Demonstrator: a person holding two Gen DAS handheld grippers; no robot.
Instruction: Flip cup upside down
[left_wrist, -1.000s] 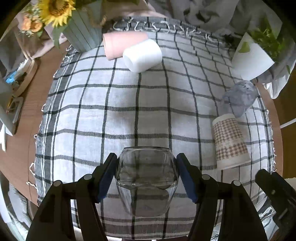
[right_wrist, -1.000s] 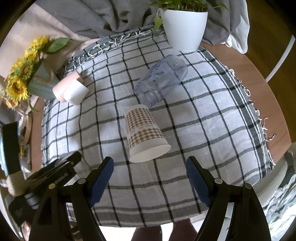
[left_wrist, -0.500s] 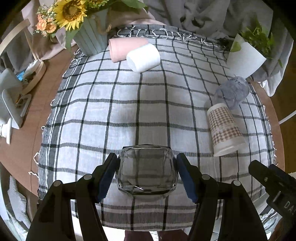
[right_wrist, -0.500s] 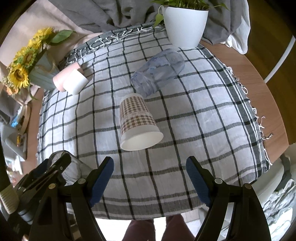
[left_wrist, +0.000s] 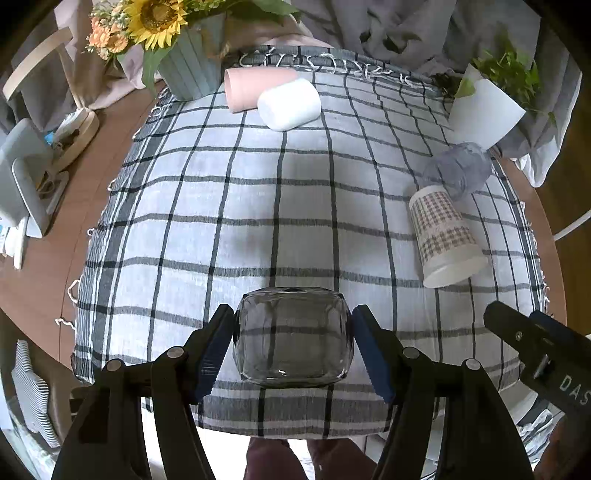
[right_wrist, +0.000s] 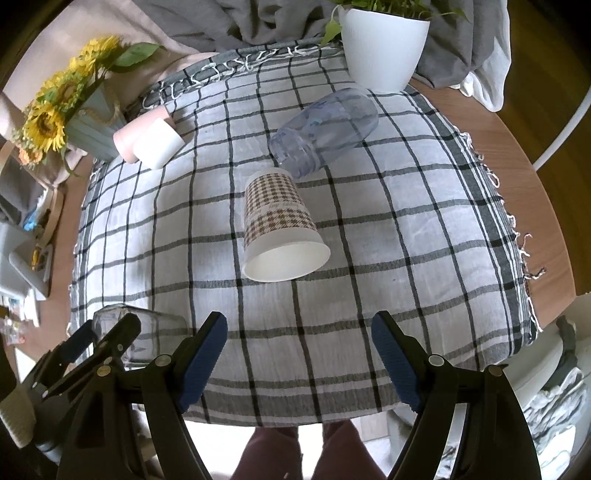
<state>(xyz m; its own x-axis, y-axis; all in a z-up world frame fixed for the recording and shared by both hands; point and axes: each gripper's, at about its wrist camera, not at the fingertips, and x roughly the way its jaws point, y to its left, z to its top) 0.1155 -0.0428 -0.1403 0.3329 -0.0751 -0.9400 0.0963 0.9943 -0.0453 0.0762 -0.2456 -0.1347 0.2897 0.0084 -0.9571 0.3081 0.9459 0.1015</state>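
Note:
My left gripper (left_wrist: 292, 343) is shut on a clear glass cup (left_wrist: 291, 338), held between its blue pads above the near edge of the checked cloth (left_wrist: 258, 206). The same cup (right_wrist: 147, 332) shows in the right wrist view at lower left, in the left gripper. My right gripper (right_wrist: 299, 354) is open and empty above the cloth's near edge. A checked paper cup (right_wrist: 280, 229) lies on its side ahead of it, mouth toward me. It also shows in the left wrist view (left_wrist: 445, 236).
A bluish clear plastic bottle (right_wrist: 328, 129) lies on its side behind the paper cup. A pink cup (left_wrist: 258, 88) and a white cup (left_wrist: 290, 105) lie at the far left. A sunflower vase (left_wrist: 188, 66) and a white plant pot (right_wrist: 384, 48) stand at the back.
The left gripper has lifted and drawn back toward the near edge with the glass cup, which has turned in its grip. The right gripper has drifted slightly and stays open.

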